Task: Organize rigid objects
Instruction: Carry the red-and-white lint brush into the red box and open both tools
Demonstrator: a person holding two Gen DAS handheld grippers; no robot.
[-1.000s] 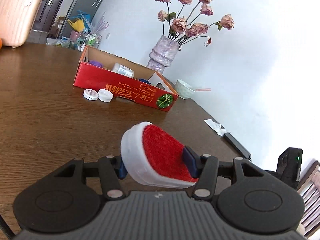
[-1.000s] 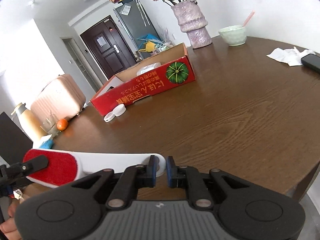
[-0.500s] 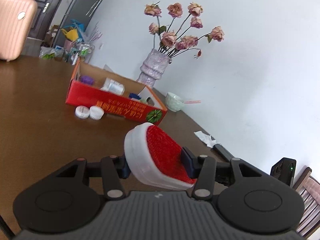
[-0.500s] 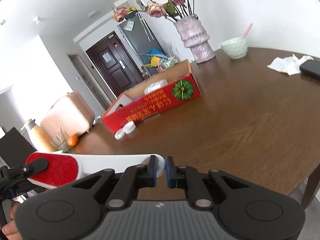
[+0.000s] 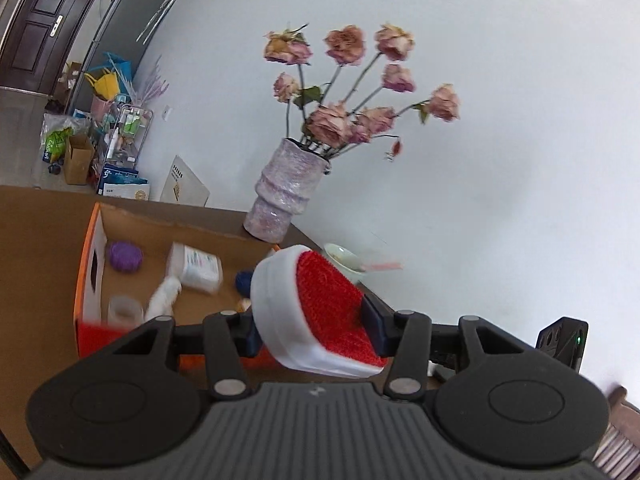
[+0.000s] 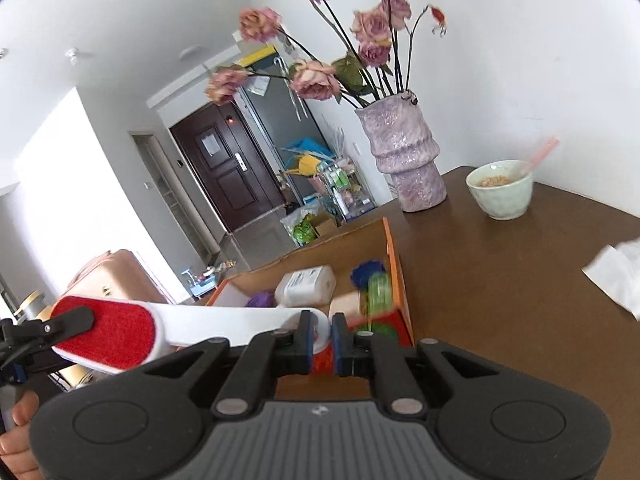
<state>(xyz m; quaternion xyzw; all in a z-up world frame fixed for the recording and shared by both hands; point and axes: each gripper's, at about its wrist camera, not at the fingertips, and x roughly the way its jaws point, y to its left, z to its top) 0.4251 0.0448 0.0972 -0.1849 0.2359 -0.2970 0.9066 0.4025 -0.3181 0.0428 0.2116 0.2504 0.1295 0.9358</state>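
A white lint brush with a red pad (image 5: 324, 304) is held at both ends. My left gripper (image 5: 312, 330) is shut on its red head. My right gripper (image 6: 322, 338) is shut on the end of its white handle (image 6: 224, 322), and the red head (image 6: 108, 334) shows at the left of that view. The brush hangs just above the near edge of an open red cardboard box (image 5: 90, 280), also in the right wrist view (image 6: 394, 276). The box holds a white bottle (image 6: 306, 286), a purple ball (image 5: 126, 255), a blue ball (image 6: 366, 272) and other small items.
A purple vase of dried roses (image 5: 288, 194) stands behind the box on the brown table (image 6: 500, 300). A pale bowl with a pink spoon (image 6: 502, 192) and a white tissue (image 6: 618, 270) lie to the right. A black device (image 5: 562, 342) sits at the far right.
Both grippers have carried the brush up and forward, from low over the table to just above the box. The two white lids beside the box have left view.
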